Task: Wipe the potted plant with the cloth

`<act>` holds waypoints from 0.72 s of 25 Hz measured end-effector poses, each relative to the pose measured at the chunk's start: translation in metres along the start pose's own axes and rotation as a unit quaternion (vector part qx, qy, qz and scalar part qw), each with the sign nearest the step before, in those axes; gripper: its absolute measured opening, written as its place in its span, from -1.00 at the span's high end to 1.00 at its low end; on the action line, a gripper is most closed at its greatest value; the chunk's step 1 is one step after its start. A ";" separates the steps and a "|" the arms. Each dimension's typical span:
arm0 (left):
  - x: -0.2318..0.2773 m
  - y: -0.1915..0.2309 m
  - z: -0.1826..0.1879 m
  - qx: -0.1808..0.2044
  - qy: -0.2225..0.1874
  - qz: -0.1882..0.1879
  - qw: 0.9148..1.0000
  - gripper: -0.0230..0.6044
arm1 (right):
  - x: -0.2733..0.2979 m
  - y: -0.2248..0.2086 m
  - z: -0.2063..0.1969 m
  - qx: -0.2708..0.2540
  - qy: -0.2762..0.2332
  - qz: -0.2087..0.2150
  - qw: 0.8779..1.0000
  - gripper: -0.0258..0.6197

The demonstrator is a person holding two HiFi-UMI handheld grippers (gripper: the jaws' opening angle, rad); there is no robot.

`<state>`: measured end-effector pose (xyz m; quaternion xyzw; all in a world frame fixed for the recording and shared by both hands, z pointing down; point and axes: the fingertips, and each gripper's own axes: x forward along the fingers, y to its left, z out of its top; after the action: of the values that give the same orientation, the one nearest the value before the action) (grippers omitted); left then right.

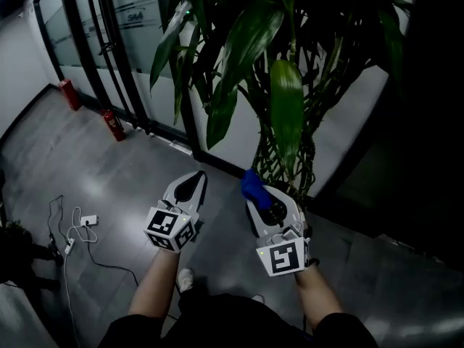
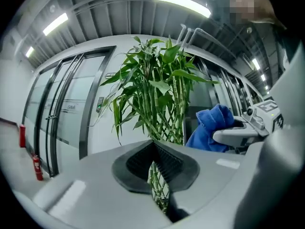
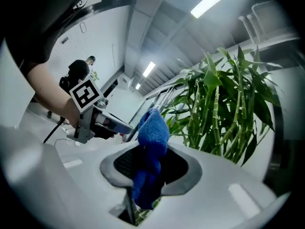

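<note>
Right gripper – jaws clamped on the blue cloth – lies nearer the potted plant, its upright stalks just ahead and above; left gripper jaws closed, empty.

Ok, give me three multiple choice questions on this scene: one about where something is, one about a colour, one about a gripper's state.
1. Where do the fire extinguishers stand?
A. by the glass wall
B. on a shelf
C. on a table

2. What colour is the cloth?
A. red
B. blue
C. white

3. How are the jaws of the left gripper?
A. wide apart
B. closed on the cloth
C. closed on nothing

Answers:
1 A: both red cylinders stand on the floor at the foot of the glass.
2 B: it shows blue where the right gripper clamps it.
3 C: the left gripper view shows the tips meeting with nothing between.
</note>
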<state>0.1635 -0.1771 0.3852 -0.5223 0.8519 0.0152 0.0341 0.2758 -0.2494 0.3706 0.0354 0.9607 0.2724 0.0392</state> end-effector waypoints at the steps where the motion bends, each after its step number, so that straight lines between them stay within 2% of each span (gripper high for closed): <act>1: 0.005 0.011 0.000 0.000 -0.004 -0.011 1.000 0.91 | 0.011 -0.002 -0.002 0.008 0.001 -0.019 1.000 0.57; 4: 0.025 0.041 -0.003 0.001 -0.011 -0.066 0.998 0.91 | 0.039 -0.010 -0.005 0.024 0.030 -0.095 0.995 0.57; 8: 0.052 0.062 0.003 0.015 -0.020 -0.165 0.986 0.91 | 0.057 -0.023 0.000 0.028 0.087 -0.195 0.976 0.57; 13: 0.078 0.071 0.012 0.017 -0.036 -0.260 0.965 0.91 | 0.063 -0.023 0.007 0.011 0.137 -0.276 0.951 0.57; 18: 0.077 0.055 0.017 0.005 -0.036 -0.318 0.947 0.91 | 0.050 -0.012 0.022 0.001 0.171 -0.316 0.933 0.57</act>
<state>0.0803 -0.2200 0.3621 -0.7652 0.6397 0.0182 0.0699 0.2276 -0.2432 0.3428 -0.3168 0.9149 0.2467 -0.0413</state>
